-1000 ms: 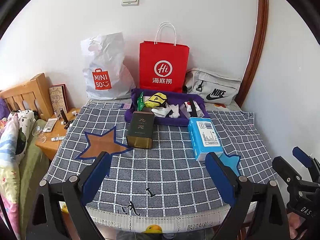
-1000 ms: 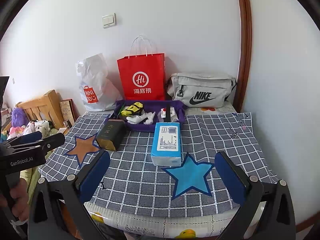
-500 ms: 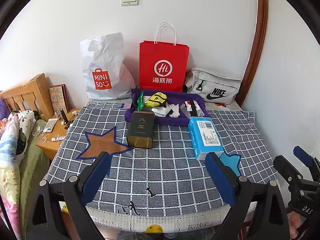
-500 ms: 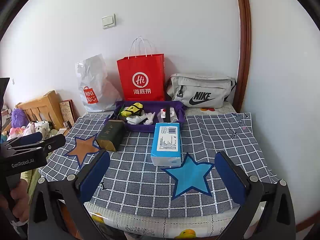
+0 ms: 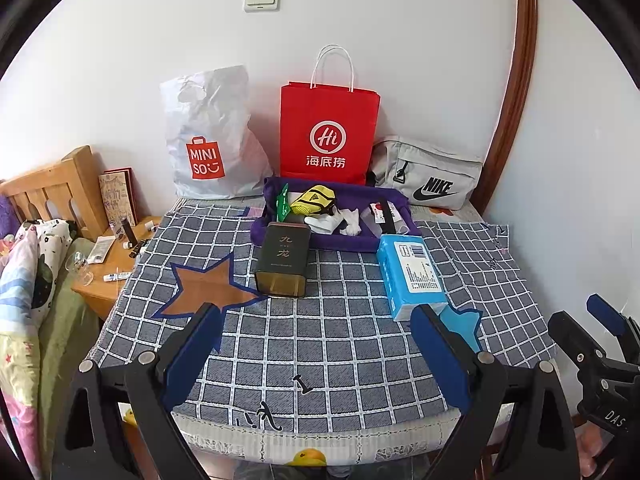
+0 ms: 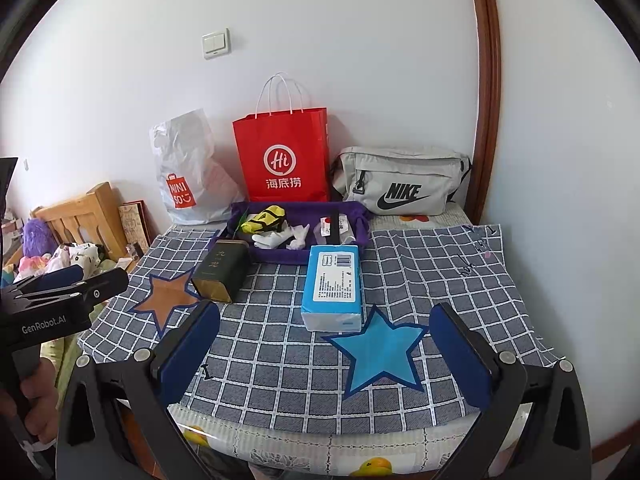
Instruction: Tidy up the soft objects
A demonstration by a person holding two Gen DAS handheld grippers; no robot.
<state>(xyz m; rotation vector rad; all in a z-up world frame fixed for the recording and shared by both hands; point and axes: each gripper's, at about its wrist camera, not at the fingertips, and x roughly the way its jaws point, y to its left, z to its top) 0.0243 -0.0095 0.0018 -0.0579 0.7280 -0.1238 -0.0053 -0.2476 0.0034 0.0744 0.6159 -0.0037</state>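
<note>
- Both tongs hang over the near edge of a table covered in a checked cloth (image 5: 340, 344); the left gripper (image 5: 316, 354) and the right gripper (image 6: 326, 354) each stand spread wide, with nothing between the pads.
- The soft things sit at the far side: a purple tray (image 6: 272, 256) holds a yellow pouch (image 6: 266, 218), white crumpled cloth (image 6: 280, 238) and small packets. A blue tissue pack (image 6: 332, 284) lies just in front of it, its near end touching a blue star (image 6: 380, 350), likely a marked spot.
- A dark tin (image 5: 284, 258) lies on its side near an orange star (image 5: 204, 290).
- This layout fits either sorting about to happen or sorting done.
- Only the right view shows the blue star whole; the left view alone shows a bedside stand (image 5: 108, 264).
</note>
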